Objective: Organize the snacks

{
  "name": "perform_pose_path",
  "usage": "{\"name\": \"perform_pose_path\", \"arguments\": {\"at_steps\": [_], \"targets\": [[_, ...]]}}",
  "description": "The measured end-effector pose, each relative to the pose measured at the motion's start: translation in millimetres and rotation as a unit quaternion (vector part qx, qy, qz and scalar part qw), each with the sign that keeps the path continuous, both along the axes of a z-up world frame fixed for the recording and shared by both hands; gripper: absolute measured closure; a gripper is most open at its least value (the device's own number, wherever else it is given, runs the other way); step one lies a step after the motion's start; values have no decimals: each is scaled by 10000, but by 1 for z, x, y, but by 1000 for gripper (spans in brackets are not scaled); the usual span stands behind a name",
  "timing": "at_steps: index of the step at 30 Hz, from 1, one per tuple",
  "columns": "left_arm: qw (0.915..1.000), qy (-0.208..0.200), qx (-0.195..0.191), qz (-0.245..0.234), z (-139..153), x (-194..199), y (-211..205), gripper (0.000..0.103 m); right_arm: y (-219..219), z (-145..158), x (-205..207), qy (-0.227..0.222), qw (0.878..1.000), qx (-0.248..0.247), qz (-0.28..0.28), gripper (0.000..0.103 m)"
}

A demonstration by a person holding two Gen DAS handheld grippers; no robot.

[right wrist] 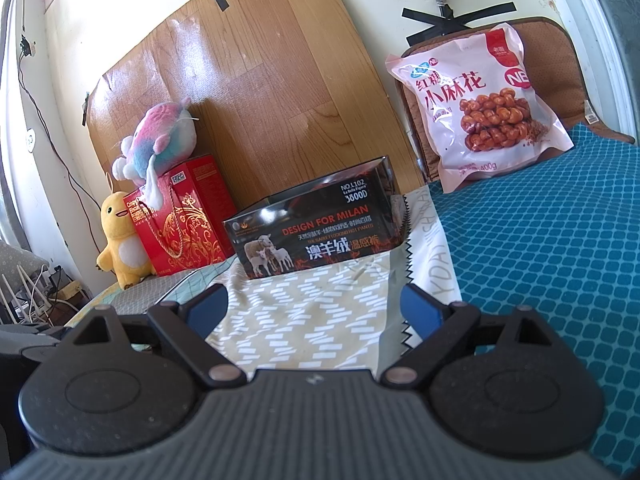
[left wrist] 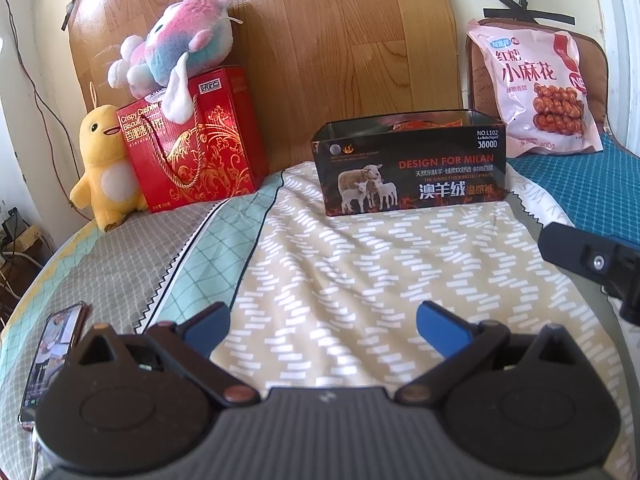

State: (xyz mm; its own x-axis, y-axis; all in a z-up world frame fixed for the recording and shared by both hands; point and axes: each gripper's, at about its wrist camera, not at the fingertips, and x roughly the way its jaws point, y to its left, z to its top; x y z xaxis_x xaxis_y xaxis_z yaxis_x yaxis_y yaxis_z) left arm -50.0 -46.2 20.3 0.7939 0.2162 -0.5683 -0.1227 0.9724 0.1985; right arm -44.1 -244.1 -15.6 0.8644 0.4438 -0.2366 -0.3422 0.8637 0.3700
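Far left on the bed, a phone [left wrist: 54,364] lies screen-up by the edge. Behind it a yellow plush duck [left wrist: 105,168] stands upright, touching a red biscuit gift box [left wrist: 200,148] w/ a rope handle. A pink-blue plush fish [left wrist: 180,48] sits on top of that box. All three back against a wood-grain board [left wrist: 340,40] leaning on the wall.

Centre: black open-top box [left wrist: 408,168], printed w/ sheep and "DESIGN FOR MILAN", rests on a beige patterned blanket [left wrist: 340,264]. Orange-red packets show just inside its rim; can't tell how many.

Right: a pink bag of twisted dough snacks [right wrist: 484,108] stands propped against a brown cushion [right wrist: 568,60], on the teal patterned sheet [right wrist: 560,248], well apart from the black box.

Left hand-held gripper [left wrist: 322,330]: released, blue pads [left wrist: 208,330] spread wide, nothing between them, above the blanket in front of the box. Right hand-held gripper [right wrist: 314,310]: also released, pads [right wrist: 420,308] apart and empty, near the blanket/sheet border; part of it shows at the right edge of the left wrist view.
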Motion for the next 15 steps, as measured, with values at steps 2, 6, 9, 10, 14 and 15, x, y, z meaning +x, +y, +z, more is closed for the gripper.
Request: {"name": "perform_pose_path", "arguments": {"at_steps": [2, 6, 9, 10, 14, 15], "targets": [[10000, 2, 0, -3, 0, 0, 0, 0, -1, 0, 0, -1, 10000, -1, 0, 8], [10000, 11, 0, -11, 0, 0, 0, 0, 0, 0, 0, -2, 10000, 5, 0, 8], [10000, 35, -20, -39, -1, 1, -1, 0, 0, 0, 0, -1, 10000, 2, 3, 8], [10000, 46, -38, -48, -1, 1, -1, 0, -1, 0, 0, -2, 10000, 2, 2, 8], [9999, 74, -105, -47, 0, 2, 0, 0, -1, -1, 0, 0, 10000, 2, -2, 8], [9999, 78, -118, -44, 0, 2, 1, 0, 0, -1, 0, -1, 10000, 2, -1, 8]]}}
